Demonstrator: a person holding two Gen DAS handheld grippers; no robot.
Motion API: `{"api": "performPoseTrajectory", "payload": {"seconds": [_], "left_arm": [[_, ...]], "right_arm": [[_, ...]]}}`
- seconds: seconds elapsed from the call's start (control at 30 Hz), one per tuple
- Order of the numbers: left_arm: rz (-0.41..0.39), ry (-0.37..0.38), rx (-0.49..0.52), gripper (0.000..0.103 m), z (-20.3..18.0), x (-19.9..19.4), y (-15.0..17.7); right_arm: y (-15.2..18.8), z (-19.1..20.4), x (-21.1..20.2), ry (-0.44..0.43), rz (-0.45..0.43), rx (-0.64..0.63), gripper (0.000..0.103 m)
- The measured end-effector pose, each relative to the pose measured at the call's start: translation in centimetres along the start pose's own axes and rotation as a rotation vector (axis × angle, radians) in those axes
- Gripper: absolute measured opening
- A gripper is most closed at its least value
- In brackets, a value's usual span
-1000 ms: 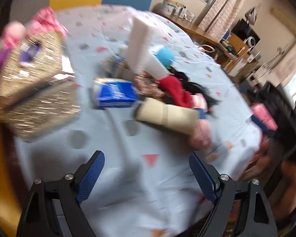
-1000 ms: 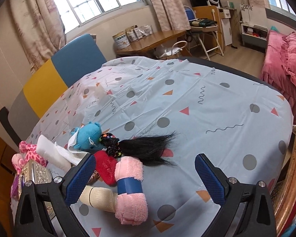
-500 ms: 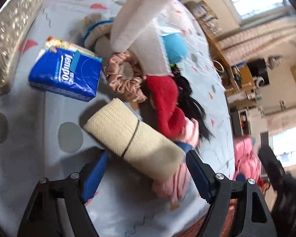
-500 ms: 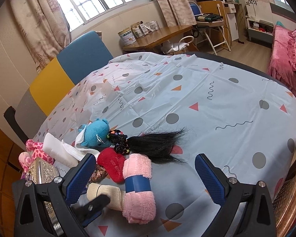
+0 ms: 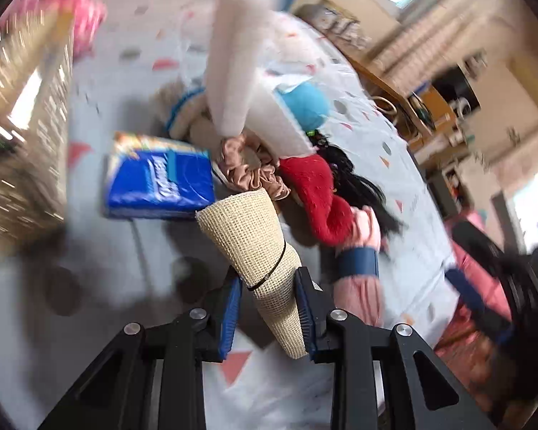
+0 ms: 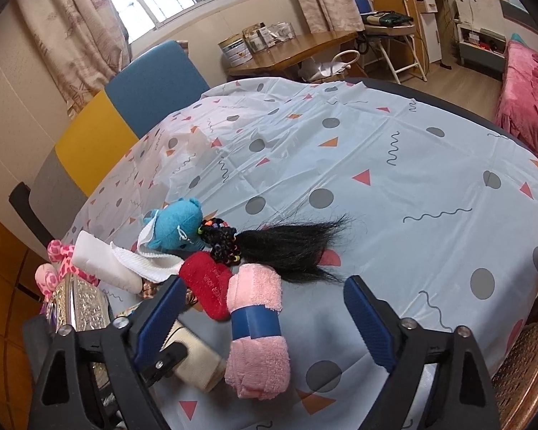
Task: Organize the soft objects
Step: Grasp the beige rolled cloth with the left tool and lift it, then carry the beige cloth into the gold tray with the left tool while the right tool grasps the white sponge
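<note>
My left gripper (image 5: pixel 267 286) is shut on a rolled beige mesh cloth (image 5: pixel 254 236) with a black band; the roll also shows in the right wrist view (image 6: pixel 201 362). Behind it lie a blue tissue pack (image 5: pixel 157 179), a tan scrunchie (image 5: pixel 251 172), a red plush piece (image 5: pixel 319 193), a white roll (image 5: pixel 233 53), a blue plush toy (image 6: pixel 177 227), a black hair piece (image 6: pixel 287 247) and a pink towel roll with a blue band (image 6: pixel 256 326). My right gripper (image 6: pixel 265 319) is open and empty just above the pink towel roll.
A glittery woven basket (image 5: pixel 21 136) stands at the left; it also shows in the right wrist view (image 6: pixel 80 301), with a pink plush (image 6: pixel 59 258) behind it. The patterned tablecloth (image 6: pixel 376 165) stretches far and right. Chairs (image 6: pixel 125 107) stand behind the table.
My left gripper has moved in and closed on the beige mesh roll, which now points away between the pads. The right gripper has barely moved.
</note>
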State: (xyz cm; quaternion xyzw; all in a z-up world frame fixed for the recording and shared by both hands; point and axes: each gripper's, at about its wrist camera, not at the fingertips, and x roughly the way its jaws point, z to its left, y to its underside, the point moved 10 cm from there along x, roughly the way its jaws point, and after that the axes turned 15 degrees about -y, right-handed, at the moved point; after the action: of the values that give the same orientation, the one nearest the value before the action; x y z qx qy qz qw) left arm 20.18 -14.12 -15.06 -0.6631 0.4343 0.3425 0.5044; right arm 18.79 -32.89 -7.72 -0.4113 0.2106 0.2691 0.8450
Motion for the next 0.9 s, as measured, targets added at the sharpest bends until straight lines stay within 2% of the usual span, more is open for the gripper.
{"api": "performPoseTrajectory", "payload": {"seconds": [0.13, 0.2, 0.4, 0.47, 0.7, 0.8, 0.9], "left_arm": [[-0.089, -0.058, 0.138, 0.029, 0.8, -2.7, 1.1], [-0.102, -0.071, 0.172, 0.029, 1.4, -3.3, 1.9], [-0.136, -0.079, 0.214, 0.029, 3.5, -5.5, 4.5], [-0.154, -0.083, 0.213, 0.029, 4.3, -6.6, 4.8], [-0.223, -0.094, 0.17, 0.029, 7.4, -9.9, 5.1], [-0.239, -0.084, 0.133, 0.029, 8.9, -11.3, 5.3], [-0.269, -0.098, 0.117, 0.029, 10.2, -12.6, 5.1]], "right_arm": [[0.4, 0.5, 0.4, 0.004, 0.027, -0.03, 0.081], [0.8, 1.1, 0.7, 0.005, 0.047, -0.057, 0.074], [2.1, 2.6, 1.8, -0.028, 0.115, -0.108, 0.066], [3.0, 3.4, 2.4, -0.063, 0.161, -0.109, 0.066], [5.7, 9.9, 5.4, -0.321, 0.302, -0.033, 0.066], [6.4, 13.0, 7.6, -0.376, 0.335, -0.026, 0.066], [6.9, 15.7, 10.5, -0.389, 0.354, -0.019, 0.066]]}}
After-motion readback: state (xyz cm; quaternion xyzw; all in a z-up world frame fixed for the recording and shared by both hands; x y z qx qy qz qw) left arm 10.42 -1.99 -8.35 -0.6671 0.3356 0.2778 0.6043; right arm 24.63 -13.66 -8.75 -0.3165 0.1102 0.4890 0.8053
